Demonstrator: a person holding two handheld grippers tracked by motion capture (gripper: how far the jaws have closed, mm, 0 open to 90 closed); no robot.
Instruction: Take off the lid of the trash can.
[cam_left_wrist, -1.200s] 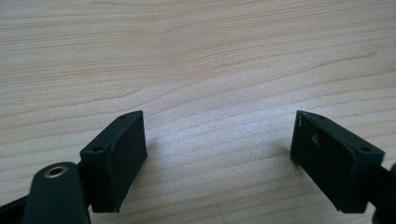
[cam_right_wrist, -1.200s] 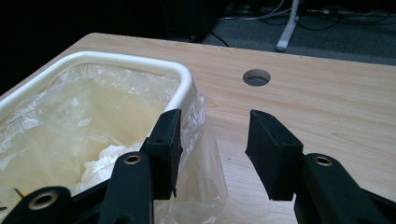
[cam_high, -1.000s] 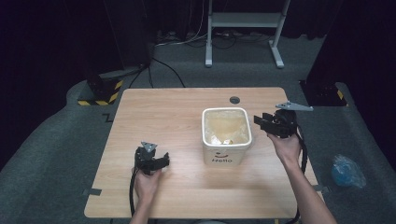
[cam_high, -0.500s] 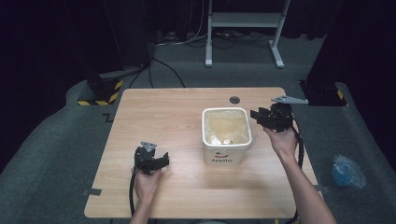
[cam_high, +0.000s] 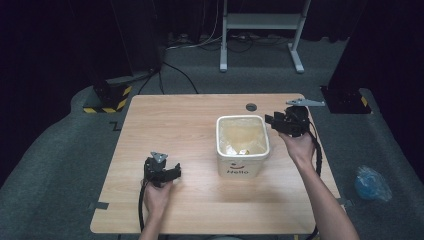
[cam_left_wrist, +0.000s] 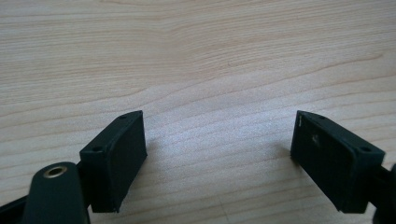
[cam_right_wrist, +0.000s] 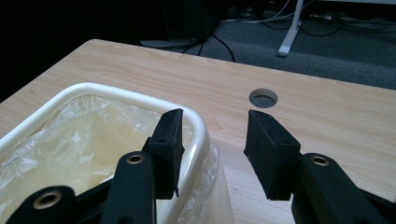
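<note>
A white bin (cam_high: 242, 169) with "Hello" on its front stands right of centre on the wooden table (cam_high: 190, 120), lined with a clear plastic bag (cam_right_wrist: 84, 135); small scraps lie at its bottom. My right gripper (cam_high: 272, 120) hovers at the bin's far right corner, open. In the right gripper view its jaws (cam_right_wrist: 212, 116) straddle the bin rim (cam_right_wrist: 93, 88), one over the inside and one over the outside, without pressing on it. My left gripper (cam_high: 174, 172) rests low at the front left of the table, open (cam_left_wrist: 219, 121) over bare wood with nothing between the jaws.
A round cable hole (cam_high: 251, 107) lies in the table just beyond the bin. On the floor are a metal stand (cam_high: 260, 30) at the back, a yellow-and-black striped base (cam_high: 107, 97) at the left, and a blue bag (cam_high: 372, 182) at the right.
My right gripper has moved a little left and away, from beside the bin's right wall to its far right corner. The left gripper has stayed put.
</note>
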